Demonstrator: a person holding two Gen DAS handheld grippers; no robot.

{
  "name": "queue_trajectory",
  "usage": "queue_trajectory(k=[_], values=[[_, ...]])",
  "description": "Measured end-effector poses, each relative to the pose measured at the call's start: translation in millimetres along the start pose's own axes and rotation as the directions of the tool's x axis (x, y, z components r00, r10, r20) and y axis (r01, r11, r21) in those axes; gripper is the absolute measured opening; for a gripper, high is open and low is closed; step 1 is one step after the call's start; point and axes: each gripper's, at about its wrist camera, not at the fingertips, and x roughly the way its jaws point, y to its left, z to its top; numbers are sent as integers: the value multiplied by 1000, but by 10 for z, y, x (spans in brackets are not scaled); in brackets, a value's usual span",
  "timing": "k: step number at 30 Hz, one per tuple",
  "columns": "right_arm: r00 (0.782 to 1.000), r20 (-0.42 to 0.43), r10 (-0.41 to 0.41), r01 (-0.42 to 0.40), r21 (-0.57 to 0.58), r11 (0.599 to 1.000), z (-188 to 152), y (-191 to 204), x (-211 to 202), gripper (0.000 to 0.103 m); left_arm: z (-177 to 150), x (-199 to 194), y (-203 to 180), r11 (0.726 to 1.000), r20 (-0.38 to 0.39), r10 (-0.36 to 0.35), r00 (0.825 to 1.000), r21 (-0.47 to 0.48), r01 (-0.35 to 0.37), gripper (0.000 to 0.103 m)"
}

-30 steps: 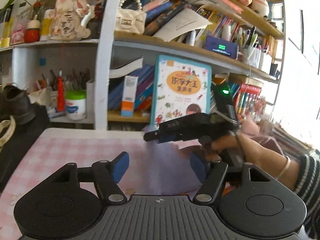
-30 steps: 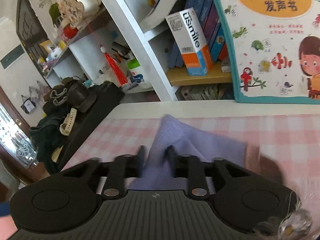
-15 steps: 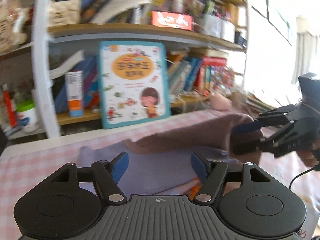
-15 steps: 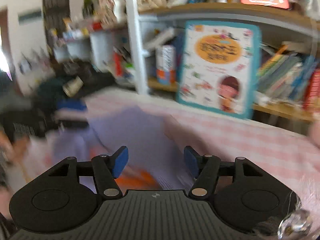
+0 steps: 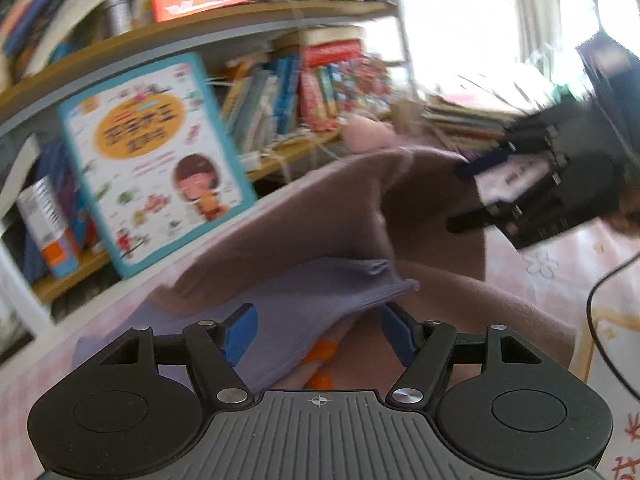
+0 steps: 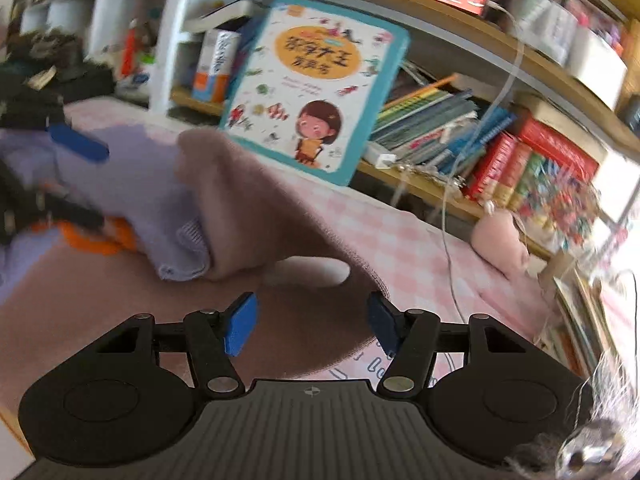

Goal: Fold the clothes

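Left wrist view: the left gripper point(image 5: 318, 330) is held apart above the lilac garment point(image 5: 304, 296), which lies partly doubled over the mauve garment point(image 5: 320, 220) on the pink checked tablecloth point(image 6: 400, 236). The right gripper point(image 6: 312, 324) is likewise spread, empty. Folding is judged begun, not finished.

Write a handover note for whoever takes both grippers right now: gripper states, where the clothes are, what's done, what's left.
Left gripper: open, holding nothing, over the lilac garment.
Right gripper: open, holding nothing, over the mauve garment.
Clothes: both lie on the pink checked table before the bookshelf, the lilac garment partly wrapped in a fold of the mauve one; something orange shows beneath it.
Done: pieces partly folded over, loose and uneven.
Left: probably regrasp an edge, flatten, finish folding. Frames are motion-blurred, so check edges first.
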Motion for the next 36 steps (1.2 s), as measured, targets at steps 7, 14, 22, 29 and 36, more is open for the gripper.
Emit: queue_trajectory(k=[7, 14, 22, 29, 36], values=[[999, 39, 15, -17, 59, 998, 28, -10, -166, 57, -3, 229, -301, 972, -21, 73, 997, 225, -67, 62], [996, 63, -61, 51, 162, 986, -61, -123, -425, 58, 34, 357, -100, 993, -35, 46, 998, 114, -42, 21], [999, -39, -27, 35, 213, 976, -131, -212, 71, 56, 157, -205, 635, 980, 128, 89, 988, -191, -64, 4], [997, -77, -17, 35, 234, 972, -93, -282, 335, 25, -166, -1168, 1688, 782, 147, 467, 872, -529, -329, 4], [995, -96, -20, 46, 283, 958, -107, -360, 390, 22, -888, -1658, 2305, 507, -152, 722, 675, -546, -666, 4]])
